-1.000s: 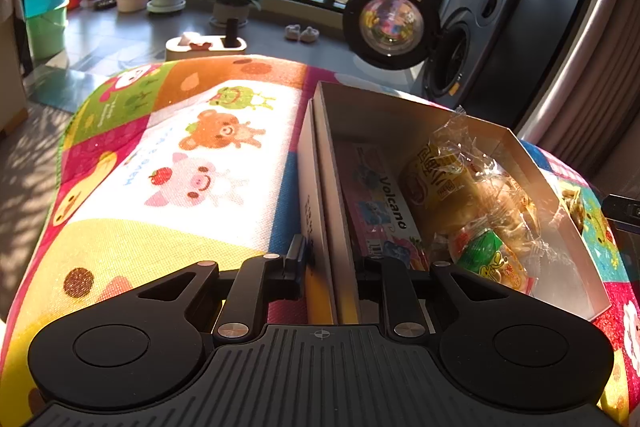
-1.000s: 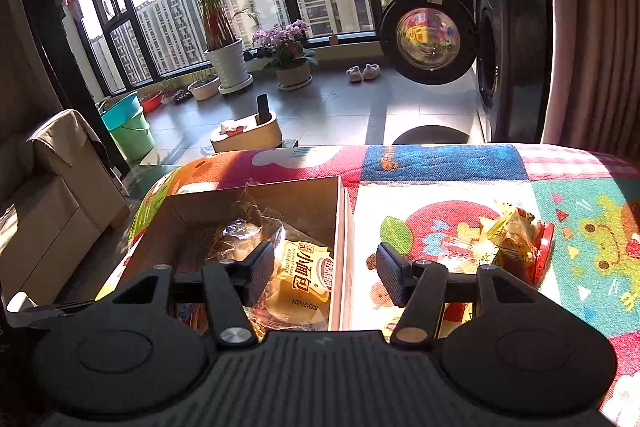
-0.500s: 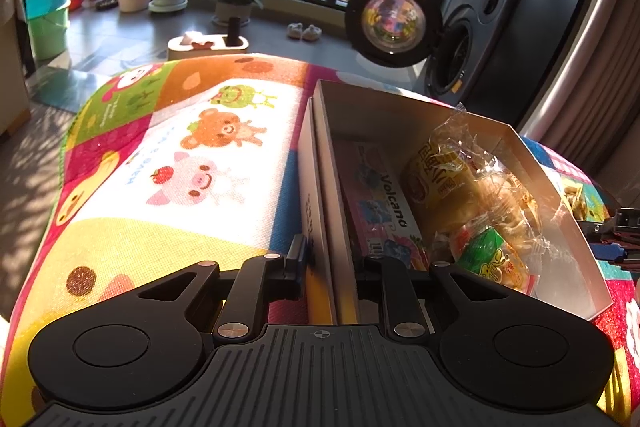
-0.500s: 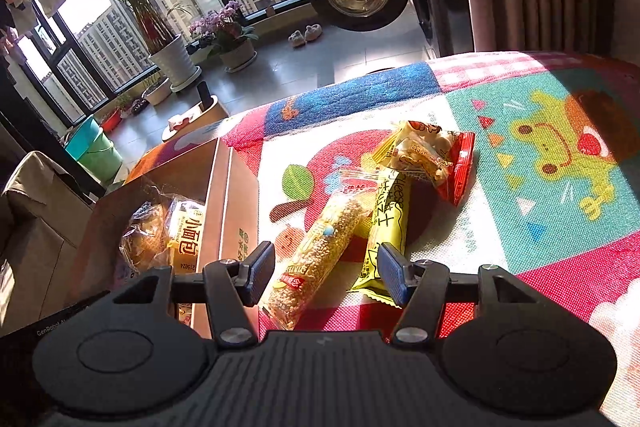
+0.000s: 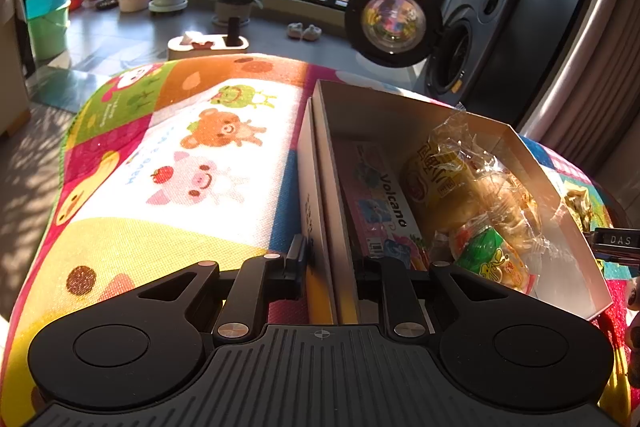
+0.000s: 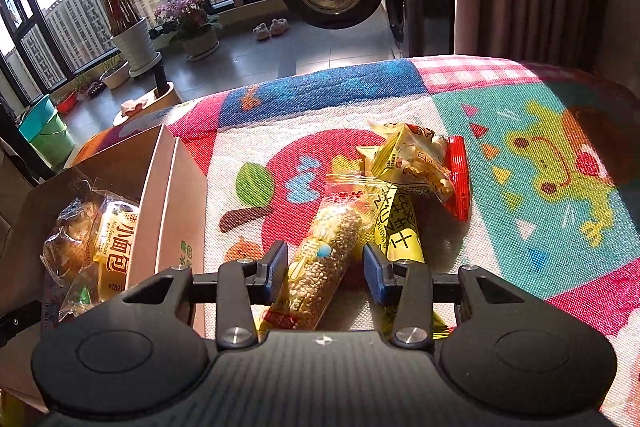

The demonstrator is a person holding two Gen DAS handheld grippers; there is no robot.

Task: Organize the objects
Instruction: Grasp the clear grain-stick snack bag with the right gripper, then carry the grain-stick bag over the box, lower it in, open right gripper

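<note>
Bread and sweets fill the box, whose wall the left gripper clamps, while the right gripper, jaws just closing, straddles a grain bar ungripped, other snacks remaining.

- Left gripper: matte black, ribbed housing, two round discs, silver screws.
- Right gripper: same black build; blue pads on its fingers.

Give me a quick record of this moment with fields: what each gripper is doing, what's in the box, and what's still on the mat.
left gripper: clamped on the cardboard box wall
right gripper: jaws just been closing around the grain bar, pads not yet pressing it
in box: bread packet, Volcano booklet, green candy packet
on play mat: grain bar, yellow stick packet, red-edged snack packet
</note>
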